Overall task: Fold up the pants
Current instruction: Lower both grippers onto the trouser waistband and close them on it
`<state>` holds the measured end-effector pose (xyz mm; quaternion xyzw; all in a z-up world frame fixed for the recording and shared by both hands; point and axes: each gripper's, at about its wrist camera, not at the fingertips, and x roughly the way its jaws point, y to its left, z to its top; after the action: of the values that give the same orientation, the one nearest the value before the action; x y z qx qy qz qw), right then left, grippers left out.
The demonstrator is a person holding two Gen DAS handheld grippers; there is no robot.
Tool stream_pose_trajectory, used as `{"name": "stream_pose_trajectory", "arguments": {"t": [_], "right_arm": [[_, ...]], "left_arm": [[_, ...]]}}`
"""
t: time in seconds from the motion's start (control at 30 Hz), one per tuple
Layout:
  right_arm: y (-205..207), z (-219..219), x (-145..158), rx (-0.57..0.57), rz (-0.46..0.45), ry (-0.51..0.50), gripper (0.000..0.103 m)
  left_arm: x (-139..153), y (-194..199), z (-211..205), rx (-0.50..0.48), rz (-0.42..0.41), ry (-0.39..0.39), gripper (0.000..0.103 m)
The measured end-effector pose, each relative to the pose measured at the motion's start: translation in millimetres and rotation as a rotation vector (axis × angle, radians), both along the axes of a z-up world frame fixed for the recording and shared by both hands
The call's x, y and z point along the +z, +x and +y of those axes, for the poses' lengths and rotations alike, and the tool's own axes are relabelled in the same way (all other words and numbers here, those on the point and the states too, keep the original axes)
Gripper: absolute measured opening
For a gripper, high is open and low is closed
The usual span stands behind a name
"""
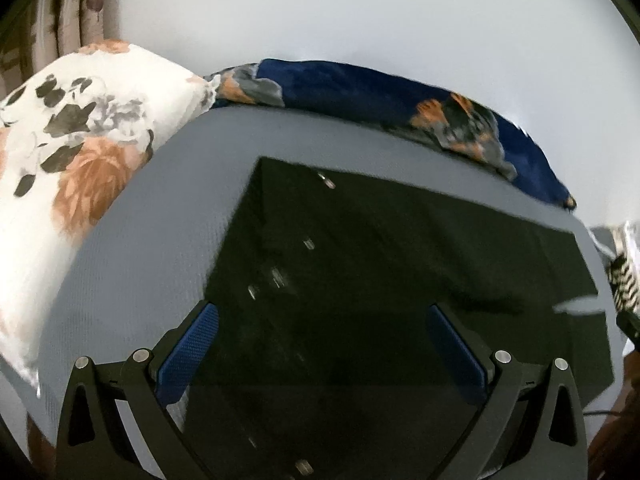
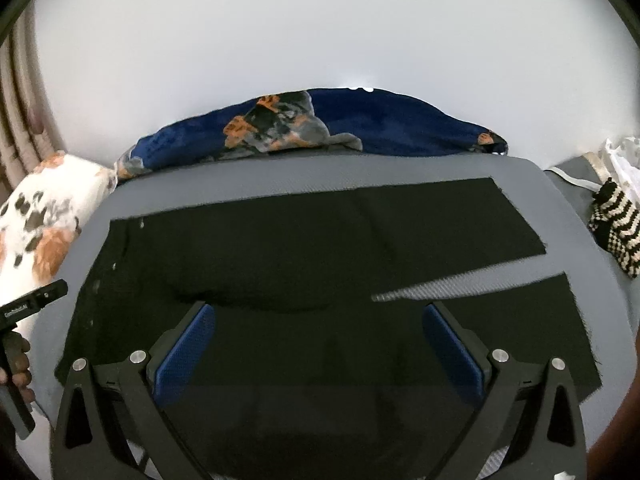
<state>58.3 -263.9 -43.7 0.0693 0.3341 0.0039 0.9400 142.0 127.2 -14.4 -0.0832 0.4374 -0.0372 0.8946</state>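
Observation:
Black pants point(image 1: 400, 248) lie spread flat on a grey bed sheet point(image 1: 132, 240), waistband with metal buttons at the left, two legs running right. In the right wrist view the pants point(image 2: 300, 248) show a grey gap between the leg ends at the right. My left gripper point(image 1: 322, 344) is open and empty, hovering over the waist end. My right gripper point(image 2: 318, 344) is open and empty, hovering over the middle of the near leg. The left gripper's body shows at the left edge of the right wrist view point(image 2: 24, 312).
A white floral pillow point(image 1: 60, 152) lies at the left. A blue floral blanket point(image 1: 380, 96) lies along the far bed edge against a pale wall. A black-and-white striped knit item point(image 2: 616, 236) sits past the bed's right edge. Curtains point(image 1: 68, 12) hang far left.

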Motion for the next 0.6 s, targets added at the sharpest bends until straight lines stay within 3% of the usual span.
{"name": "stream_pose_trajectory", "arguments": {"t": [0.23, 0.4, 0.5, 0.6], "right_arm": [[54.8, 4.3, 6.3, 0.048, -0.002, 0.104, 0.103], [85.4, 12.4, 6.8, 0.122, 0.008, 0.191, 0.103], [103.2, 19.2, 3.6, 0.127, 0.02, 0.195, 0.103], [119.7, 27.9, -2.7, 0.133, 0.05, 0.192, 0.103]], "left_arm": [[-12.0, 64.9, 47.1, -0.002, 0.012, -0.149, 0.101], [-27.0, 104.0, 60.3, -0.043, 0.009, -0.218, 0.085], [-41.5, 127.4, 65.7, -0.074, 0.026, -0.255, 0.072], [-58.3, 147.6, 70.7, -0.098, 0.054, -0.289, 0.066]]}}
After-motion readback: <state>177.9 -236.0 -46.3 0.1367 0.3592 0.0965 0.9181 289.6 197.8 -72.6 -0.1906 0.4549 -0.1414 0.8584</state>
